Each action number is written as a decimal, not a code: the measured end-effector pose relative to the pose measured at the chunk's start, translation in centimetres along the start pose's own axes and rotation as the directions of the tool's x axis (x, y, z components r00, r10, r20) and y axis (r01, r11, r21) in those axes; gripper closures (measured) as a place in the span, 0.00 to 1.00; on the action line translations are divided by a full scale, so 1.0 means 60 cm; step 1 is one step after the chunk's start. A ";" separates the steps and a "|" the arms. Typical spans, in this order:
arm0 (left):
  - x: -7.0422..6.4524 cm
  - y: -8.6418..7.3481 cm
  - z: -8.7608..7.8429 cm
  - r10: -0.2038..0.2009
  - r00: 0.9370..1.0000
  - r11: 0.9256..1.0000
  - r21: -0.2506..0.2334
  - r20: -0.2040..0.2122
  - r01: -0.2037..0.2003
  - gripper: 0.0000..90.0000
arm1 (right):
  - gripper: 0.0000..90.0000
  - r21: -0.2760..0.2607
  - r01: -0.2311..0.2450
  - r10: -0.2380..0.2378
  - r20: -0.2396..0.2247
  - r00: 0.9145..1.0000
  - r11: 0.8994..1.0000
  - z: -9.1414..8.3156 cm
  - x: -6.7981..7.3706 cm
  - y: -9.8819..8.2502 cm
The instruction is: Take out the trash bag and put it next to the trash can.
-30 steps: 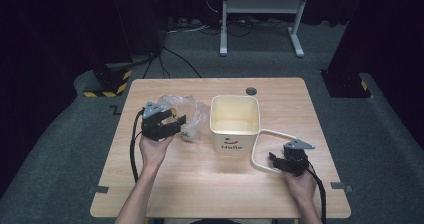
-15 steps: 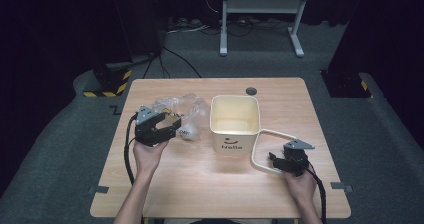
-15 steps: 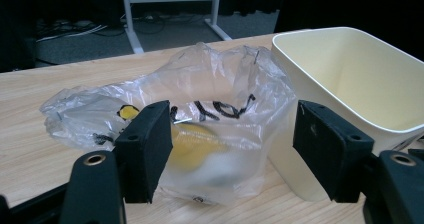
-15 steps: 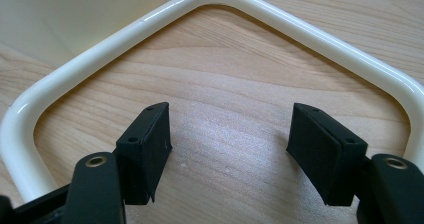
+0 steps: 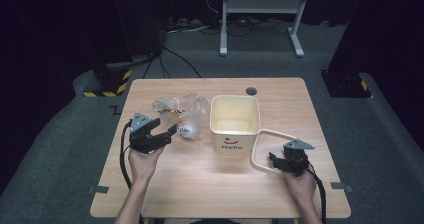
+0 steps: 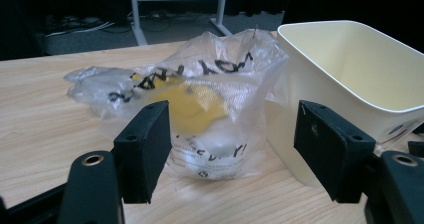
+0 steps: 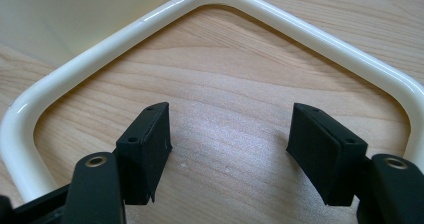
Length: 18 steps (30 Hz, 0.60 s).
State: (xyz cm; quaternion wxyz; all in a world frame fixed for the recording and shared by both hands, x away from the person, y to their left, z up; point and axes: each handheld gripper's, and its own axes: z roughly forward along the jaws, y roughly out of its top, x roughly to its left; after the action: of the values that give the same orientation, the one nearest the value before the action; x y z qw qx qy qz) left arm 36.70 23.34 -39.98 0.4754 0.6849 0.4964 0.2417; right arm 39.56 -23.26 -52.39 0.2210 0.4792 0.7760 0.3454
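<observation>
Crinkled clear plastic bag (image 6: 200,99), glossy cream plastic bin (image 6: 360,79), matt wood table (image 5: 200,194)

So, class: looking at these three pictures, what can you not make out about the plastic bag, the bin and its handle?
- Plastic bag, left gripper view: crumpled film blurs the yellow and white contents; the print is unreadable.
- Cream bin, high view: its floor is washed out, so whether anything lies inside is unclear.
- Handle, right gripper view: the frame edges cut it off where it joins the bin.
</observation>
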 end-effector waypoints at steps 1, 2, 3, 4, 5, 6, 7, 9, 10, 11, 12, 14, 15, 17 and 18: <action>0.001 -0.002 -0.002 -0.003 1.000 1.000 -0.003 -0.004 0.003 0.34 | 0.37 0.000 0.000 0.000 0.000 1.000 1.000 0.000 0.000 0.000; 0.003 -0.005 -0.003 -0.008 1.000 1.000 -0.003 -0.006 0.008 0.33 | 0.37 0.000 0.000 0.000 0.000 1.000 1.000 0.000 0.000 0.000; 0.003 -0.007 -0.005 -0.015 1.000 1.000 -0.002 -0.007 0.015 0.33 | 0.37 0.000 0.000 0.000 0.000 1.000 1.000 0.000 0.000 0.000; 0.005 -0.010 -0.006 -0.016 1.000 1.000 -0.001 -0.008 0.016 0.33 | 0.37 0.001 -0.001 0.001 0.000 1.000 1.000 0.000 0.000 0.000; 0.006 -0.013 -0.007 -0.014 1.000 1.000 0.002 -0.011 0.014 0.32 | 0.37 0.000 0.000 0.000 0.000 1.000 1.000 0.000 0.000 0.000; 0.005 -0.015 -0.007 -0.017 1.000 1.000 0.002 -0.012 0.017 0.32 | 0.37 0.000 0.000 0.000 0.000 1.000 1.000 0.000 0.000 0.000; 0.005 -0.017 -0.008 -0.017 1.000 1.000 0.002 -0.013 0.017 0.32 | 0.37 0.000 -0.001 0.001 0.000 1.000 1.000 0.000 0.000 0.000; 0.004 -0.022 -0.009 -0.013 1.000 1.000 0.005 -0.018 0.013 0.32 | 0.37 0.000 0.000 0.000 0.000 1.000 1.000 0.000 0.000 0.000; 0.004 -0.025 -0.009 -0.009 1.000 1.000 0.009 -0.020 0.009 0.32 | 0.37 0.000 0.000 0.000 0.000 1.000 1.000 0.000 0.000 0.000; 0.004 -0.027 -0.008 -0.007 1.000 1.000 0.010 -0.023 0.007 0.31 | 0.37 0.000 0.000 0.000 0.000 1.000 1.000 0.000 0.000 0.000; 0.003 -0.030 -0.008 -0.007 1.000 1.000 0.012 -0.024 0.007 0.31 | 0.37 0.000 0.000 0.000 0.000 1.000 1.000 0.000 0.000 0.000; 0.003 -0.035 -0.007 -0.005 1.000 1.000 0.017 -0.030 0.005 0.31 | 0.37 0.000 0.001 -0.001 0.000 1.000 1.000 0.000 0.000 0.000; 0.002 -0.038 -0.007 -0.007 0.999 1.000 0.017 -0.033 0.007 0.31 | 0.37 0.000 0.001 -0.001 0.000 1.000 1.000 0.000 0.000 0.000; 0.003 -0.043 -0.004 -0.007 0.999 1.000 0.024 -0.036 0.008 0.31 | 0.37 0.000 0.001 -0.001 0.000 1.000 1.000 0.000 0.000 0.000; 0.003 -0.046 -0.003 -0.010 0.999 1.000 0.030 -0.035 0.011 0.30 | 0.37 0.000 0.000 0.000 0.000 1.000 1.000 0.000 0.000 0.000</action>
State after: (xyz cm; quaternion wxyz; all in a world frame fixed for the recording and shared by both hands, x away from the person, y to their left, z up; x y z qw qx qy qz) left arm 35.40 23.73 -42.40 0.4577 0.6849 0.5118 0.2438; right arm 39.57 -23.27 -52.39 0.2211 0.4791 0.7761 0.3453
